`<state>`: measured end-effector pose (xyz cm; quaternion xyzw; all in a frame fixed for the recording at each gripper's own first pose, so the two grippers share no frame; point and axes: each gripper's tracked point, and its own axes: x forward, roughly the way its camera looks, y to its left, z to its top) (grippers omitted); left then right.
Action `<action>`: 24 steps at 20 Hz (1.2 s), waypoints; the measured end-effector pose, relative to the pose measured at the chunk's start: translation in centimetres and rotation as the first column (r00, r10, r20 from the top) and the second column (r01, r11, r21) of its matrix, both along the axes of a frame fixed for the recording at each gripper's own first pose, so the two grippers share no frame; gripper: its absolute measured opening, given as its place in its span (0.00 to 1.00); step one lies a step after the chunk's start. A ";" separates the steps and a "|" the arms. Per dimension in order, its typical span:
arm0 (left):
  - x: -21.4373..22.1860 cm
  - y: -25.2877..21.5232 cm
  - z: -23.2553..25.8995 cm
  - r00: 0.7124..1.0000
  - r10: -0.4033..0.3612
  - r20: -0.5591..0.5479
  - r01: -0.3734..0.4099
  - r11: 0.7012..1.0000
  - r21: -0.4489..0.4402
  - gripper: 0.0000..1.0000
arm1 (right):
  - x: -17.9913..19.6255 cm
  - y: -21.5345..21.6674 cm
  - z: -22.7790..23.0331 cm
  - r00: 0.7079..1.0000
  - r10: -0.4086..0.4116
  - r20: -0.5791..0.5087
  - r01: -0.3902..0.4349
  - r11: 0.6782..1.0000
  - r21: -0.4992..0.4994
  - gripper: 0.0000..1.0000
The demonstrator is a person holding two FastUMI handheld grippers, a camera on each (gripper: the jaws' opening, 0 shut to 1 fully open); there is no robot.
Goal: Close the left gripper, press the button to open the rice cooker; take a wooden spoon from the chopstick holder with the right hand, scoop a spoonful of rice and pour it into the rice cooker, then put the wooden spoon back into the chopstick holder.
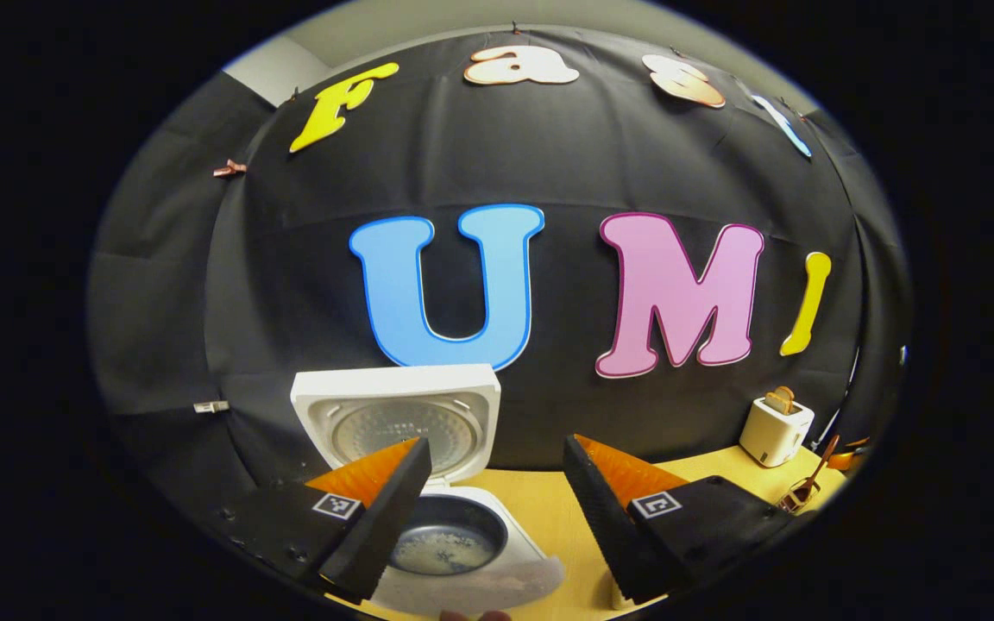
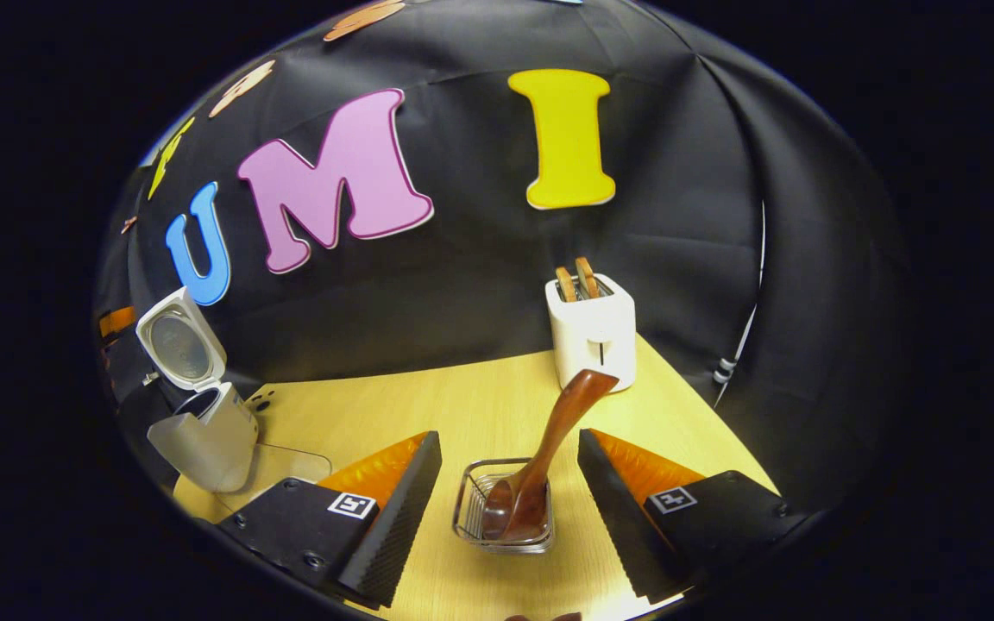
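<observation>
Wooden and dark brown, the spoon point(image 2: 549, 448) stands bowl-down in the wire chopstick holder point(image 2: 471, 509) near the front edge of the bench point(image 2: 428, 405), its handle leaning up and away toward the white toaster point(image 2: 594, 332) at the back right corner. The rice cooker point(image 1: 428, 483) sits toward the left end of the bench with its lid point(image 1: 398, 414) swung fully up, and white rice lies in the bottom of its dark pot point(image 1: 445, 539). Judging by that, the scoop has been poured and the spoon is back in its holder, so the job looks all but finished; what is left is to draw both hands clear.

To do that well, the right gripper point(image 2: 510, 509) should back straight out along its own line, fingers wide, so that neither one brushes the leaning handle and tips the light holder. The left should lift away without catching the raised lid.

In the right gripper view the jaws stand wide apart, one on each side of the holder, touching neither it nor the spoon, and holding nothing. In the left gripper view the left gripper point(image 1: 493, 517) is also spread wide and empty, hovering over the open cooker, with its left finger point(image 1: 385, 517) crossing in front of the pot's rim; whether it touches the cooker I cannot tell.
</observation>
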<state>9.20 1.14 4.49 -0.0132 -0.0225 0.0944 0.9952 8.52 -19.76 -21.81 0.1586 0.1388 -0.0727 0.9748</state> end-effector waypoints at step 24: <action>-0.2 -1.6 -4.1 0.993 0.043 -0.109 -0.035 0.997 0.074 0.96 | 7.4 -0.5 -6.1 1.000 -0.010 -0.019 0.012 0.993 0.116 0.46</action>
